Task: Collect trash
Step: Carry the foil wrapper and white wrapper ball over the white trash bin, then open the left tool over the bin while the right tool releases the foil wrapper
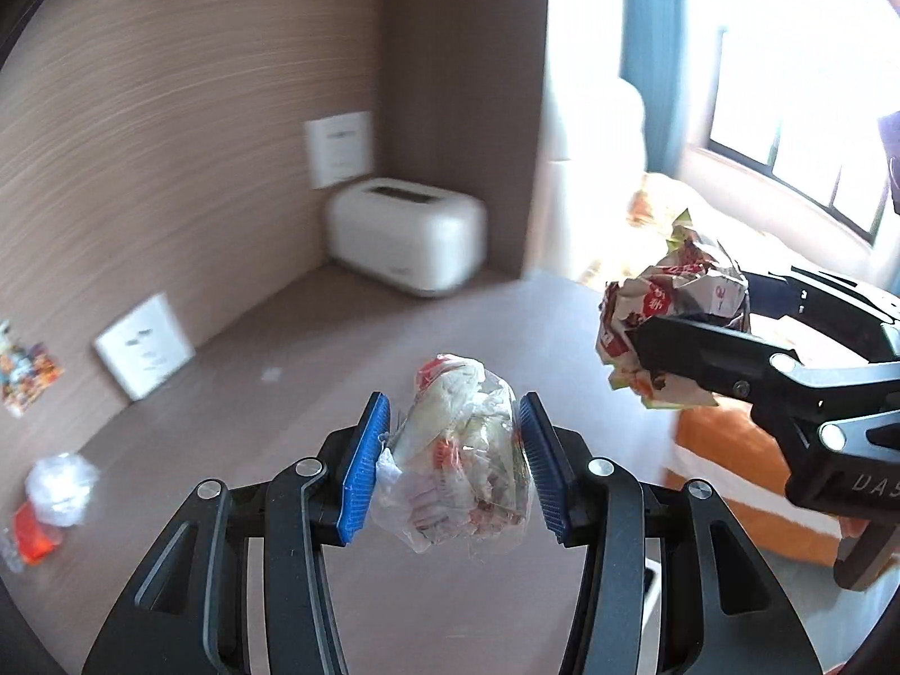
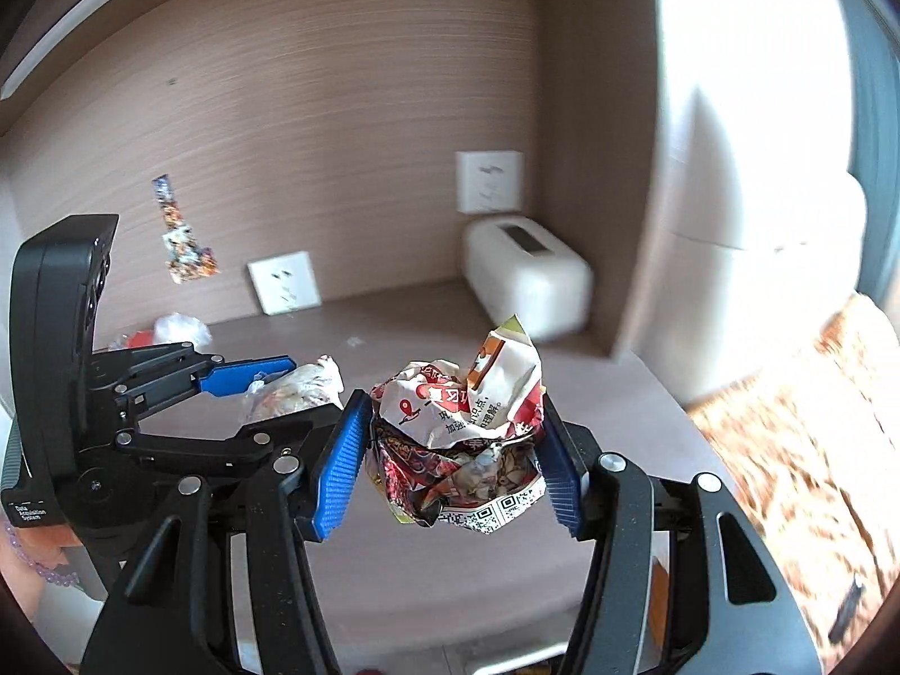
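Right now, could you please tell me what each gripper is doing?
Left gripper: closed on a crumpled clear plastic bag.
Right gripper: closed on a crumpled red-and-white printed wrapper.

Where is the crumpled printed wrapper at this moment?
The crumpled printed wrapper is held off the desk between the right gripper's blue fingers; in the left wrist view it appears at the right.
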The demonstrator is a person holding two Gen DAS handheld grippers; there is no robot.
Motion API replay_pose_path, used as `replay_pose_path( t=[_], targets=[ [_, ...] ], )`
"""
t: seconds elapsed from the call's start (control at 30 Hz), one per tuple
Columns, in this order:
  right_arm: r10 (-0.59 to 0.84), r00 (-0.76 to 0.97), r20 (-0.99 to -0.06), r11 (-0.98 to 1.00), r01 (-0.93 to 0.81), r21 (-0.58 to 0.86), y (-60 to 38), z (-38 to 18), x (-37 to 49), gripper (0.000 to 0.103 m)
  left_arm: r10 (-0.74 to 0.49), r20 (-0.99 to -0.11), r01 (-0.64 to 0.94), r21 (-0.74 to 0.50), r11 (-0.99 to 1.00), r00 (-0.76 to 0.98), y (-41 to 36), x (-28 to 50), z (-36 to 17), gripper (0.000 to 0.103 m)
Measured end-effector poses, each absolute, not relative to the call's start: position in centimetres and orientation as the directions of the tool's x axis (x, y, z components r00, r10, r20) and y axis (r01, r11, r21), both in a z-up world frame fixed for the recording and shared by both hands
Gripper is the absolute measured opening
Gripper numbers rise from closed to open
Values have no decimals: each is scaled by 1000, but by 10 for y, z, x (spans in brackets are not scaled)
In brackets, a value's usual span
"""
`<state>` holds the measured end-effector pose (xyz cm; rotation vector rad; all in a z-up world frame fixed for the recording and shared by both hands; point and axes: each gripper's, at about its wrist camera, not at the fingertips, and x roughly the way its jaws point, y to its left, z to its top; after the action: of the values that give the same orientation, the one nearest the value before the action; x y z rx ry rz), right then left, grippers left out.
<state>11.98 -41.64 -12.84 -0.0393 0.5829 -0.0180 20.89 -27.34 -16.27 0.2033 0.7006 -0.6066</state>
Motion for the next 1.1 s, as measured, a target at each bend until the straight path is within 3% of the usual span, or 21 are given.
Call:
replay_pose_path(
  t=[0.4,0.67,0.93,0.97,1.0,1.03,1.07,1.1],
  targets=[
    [-171,777,-606,982,188,-37,-500,-175,7,58,-554,-727,750,-81,657,407,-402,110,-227,47],
    [-155,704,-693,975,221,7,-550,-269,-27,58,-528,-807,805,-117,582,265,-454,59,-357,48],
    [-103,626,-773,968,241,66,-587,-415,-19,59,-493,-855,832,-150,534,163,-476,59,-509,48],
    [-98,617,-781,967,245,72,-591,-433,-18,60,-497,-854,834,-159,529,152,-476,60,-522,50],
    [-86,604,-793,967,243,80,-595,-460,-17,66,-499,-855,836,-165,523,143,-478,59,-541,71],
    [-78,595,-800,968,237,82,-597,-476,-16,84,-501,-856,838,-178,516,127,-480,61,-564,93],
    [-77,584,-808,970,233,76,-598,-495,-16,96,-505,-854,836,-182,518,127,-481,63,-581,99],
    [-85,574,-814,970,234,63,-599,-512,-16,99,-496,-859,833,-177,525,130,-484,64,-598,99]
  ],
)
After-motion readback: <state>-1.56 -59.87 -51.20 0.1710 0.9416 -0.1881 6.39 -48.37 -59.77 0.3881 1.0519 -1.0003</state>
